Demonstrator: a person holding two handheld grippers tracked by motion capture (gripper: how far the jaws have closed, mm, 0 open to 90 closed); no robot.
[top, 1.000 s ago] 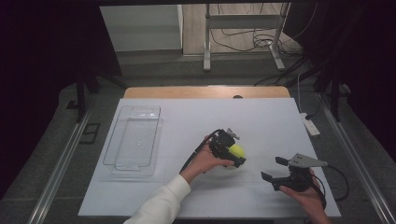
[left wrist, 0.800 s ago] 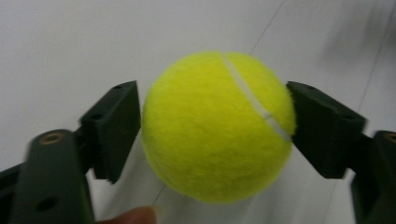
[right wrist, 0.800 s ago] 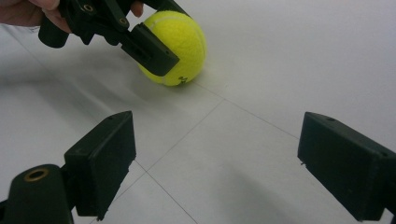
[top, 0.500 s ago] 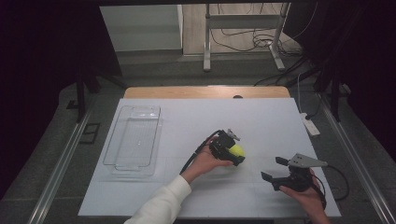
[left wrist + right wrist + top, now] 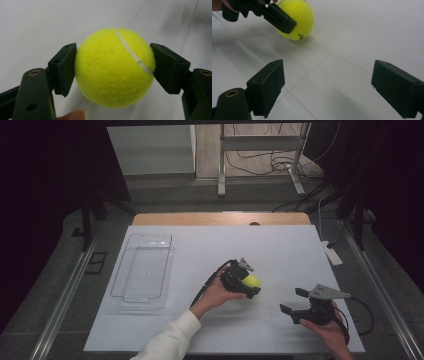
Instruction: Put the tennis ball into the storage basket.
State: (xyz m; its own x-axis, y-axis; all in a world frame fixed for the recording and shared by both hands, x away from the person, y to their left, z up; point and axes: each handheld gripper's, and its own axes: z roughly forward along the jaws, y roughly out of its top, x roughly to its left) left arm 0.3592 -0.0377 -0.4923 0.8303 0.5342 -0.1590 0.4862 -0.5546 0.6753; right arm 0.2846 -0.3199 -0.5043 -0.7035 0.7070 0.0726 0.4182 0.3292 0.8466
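Note:
A yellow tennis ball [image 5: 252,280] rests on the white table sheet [image 5: 200,320], a little right of the middle. My left gripper [image 5: 248,282] is shut on it. In the left gripper view the two black pads [image 5: 63,67] press the ball [image 5: 113,67] from both sides, and a fingertip shows at the bottom edge. My right gripper [image 5: 291,300] stands open near the front right of the table, with nothing between its jaws. The right gripper view [image 5: 329,82] looks over bare sheet toward the ball [image 5: 299,17], which the other gripper's jaw [image 5: 279,18] grips at the upper left.
A clear plastic tray [image 5: 120,292] lies empty on the left side of the sheet. At the table's right edge sits a white power strip [image 5: 332,254]. A wooden strip [image 5: 220,218] runs along the far edge, with dark floor and cables behind.

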